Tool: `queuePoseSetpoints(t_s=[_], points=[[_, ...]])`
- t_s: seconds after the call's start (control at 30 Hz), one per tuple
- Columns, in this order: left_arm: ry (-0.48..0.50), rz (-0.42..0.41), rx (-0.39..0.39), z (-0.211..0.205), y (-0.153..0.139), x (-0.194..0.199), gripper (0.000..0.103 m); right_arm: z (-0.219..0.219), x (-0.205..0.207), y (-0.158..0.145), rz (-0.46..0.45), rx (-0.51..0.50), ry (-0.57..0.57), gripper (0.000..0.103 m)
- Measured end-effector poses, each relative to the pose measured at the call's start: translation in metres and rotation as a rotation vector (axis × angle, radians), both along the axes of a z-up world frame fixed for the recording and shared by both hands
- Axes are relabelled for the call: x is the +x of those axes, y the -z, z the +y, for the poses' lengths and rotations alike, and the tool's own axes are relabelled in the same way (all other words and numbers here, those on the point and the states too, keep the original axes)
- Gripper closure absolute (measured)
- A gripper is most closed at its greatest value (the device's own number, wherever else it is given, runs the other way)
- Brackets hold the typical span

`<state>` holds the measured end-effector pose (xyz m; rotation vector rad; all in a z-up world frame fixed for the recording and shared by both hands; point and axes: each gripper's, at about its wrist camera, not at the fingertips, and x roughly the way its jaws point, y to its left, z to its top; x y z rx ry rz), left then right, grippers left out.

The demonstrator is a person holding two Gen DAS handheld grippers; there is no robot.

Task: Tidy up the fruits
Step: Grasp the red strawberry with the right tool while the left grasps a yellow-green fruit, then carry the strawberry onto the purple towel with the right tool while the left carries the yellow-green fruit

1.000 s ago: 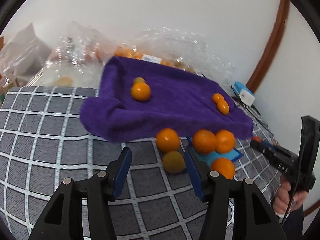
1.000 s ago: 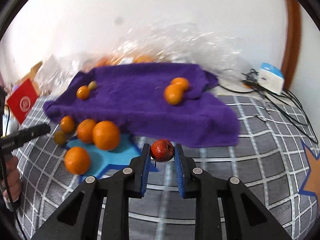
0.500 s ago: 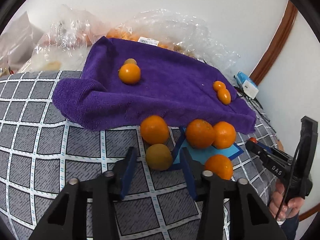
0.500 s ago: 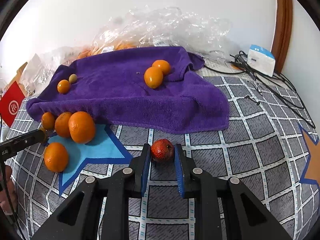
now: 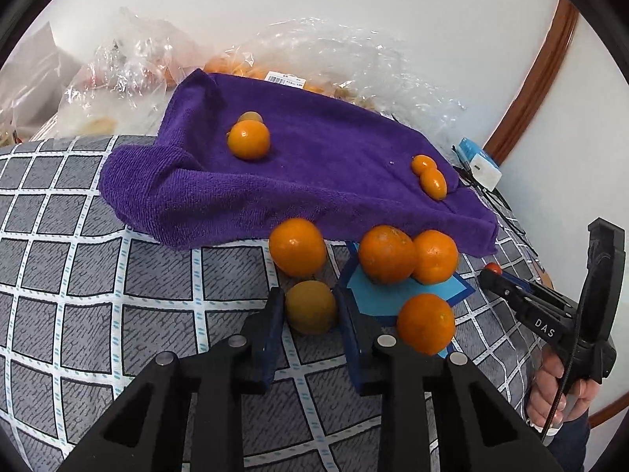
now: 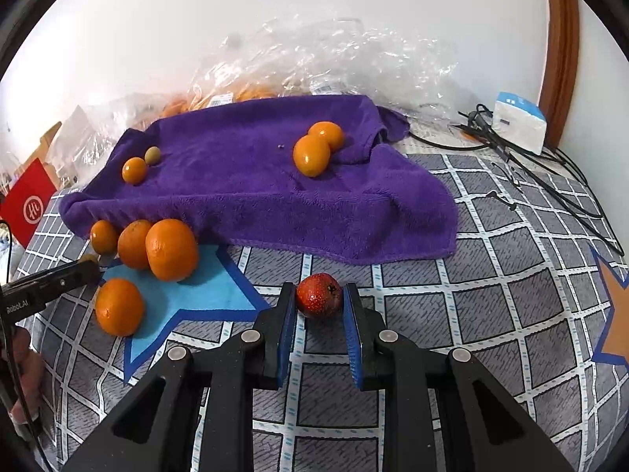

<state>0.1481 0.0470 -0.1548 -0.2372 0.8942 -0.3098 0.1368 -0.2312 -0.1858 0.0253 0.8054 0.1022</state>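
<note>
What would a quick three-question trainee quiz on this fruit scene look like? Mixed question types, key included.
1. True or false: the right gripper is shut on a small red fruit.
2. What does the left gripper hold? A) a dull yellow-brown fruit B) a bright orange C) the towel's edge
3. How many fruits lie on the purple towel?

Key
1. True.
2. A: its jaws have just closed on the dull yellow-brown fruit.
3. Four: two near each end.

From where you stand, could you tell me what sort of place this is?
Probably a bedroom at home: the fruit lies on a checked bedspread against a white wall, with a charger and cables beside it.
</note>
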Motion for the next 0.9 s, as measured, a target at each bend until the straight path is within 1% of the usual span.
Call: queuePoseSetpoints(t_s=[0.1, 0.17, 0.33, 0.5, 0.6, 0.67, 0.7, 0.8, 0.9], points=[[0.007, 0.002, 0.025, -0.004, -0.001, -0.001, 0.076, 0.004, 0.001, 0.0, 0.005, -0.01, -0.009, 0.079], [0.009, 0.004, 0.029, -0.004, 0.0, 0.0, 0.076, 0.006, 0.002, 0.002, 0.018, -0.018, -0.022, 0.079], [0.011, 0.019, -0.01, 0.001, 0.001, 0.002, 0.076, 0.01, 0.002, 0.004, 0.026, -0.036, -0.039, 0.079], [0.012, 0.013, 0.002, -0.001, 0.002, 0.001, 0.076, 0.01, 0.002, 0.004, 0.024, -0.034, -0.041, 0.079], [0.007, -0.003, 0.024, -0.005, 0.0, -0.001, 0.077, 0.01, -0.001, 0.002, 0.006, -0.029, -0.046, 0.079], [-0.015, -0.04, 0.036, -0.004, -0.004, -0.005, 0.077, 0.012, -0.006, -0.002, -0.023, -0.027, -0.057, 0.079], [-0.027, -0.063, 0.038, -0.003, -0.006, -0.008, 0.077, 0.013, -0.008, -0.004, -0.037, -0.031, -0.065, 0.079], [-0.059, -0.094, 0.039, 0.001, -0.01, -0.01, 0.077, 0.017, -0.009, -0.005, -0.046, -0.034, -0.088, 0.079], [-0.096, -0.119, 0.03, 0.008, -0.013, -0.012, 0.077, 0.014, -0.009, -0.005, -0.047, -0.023, -0.079, 0.079]])
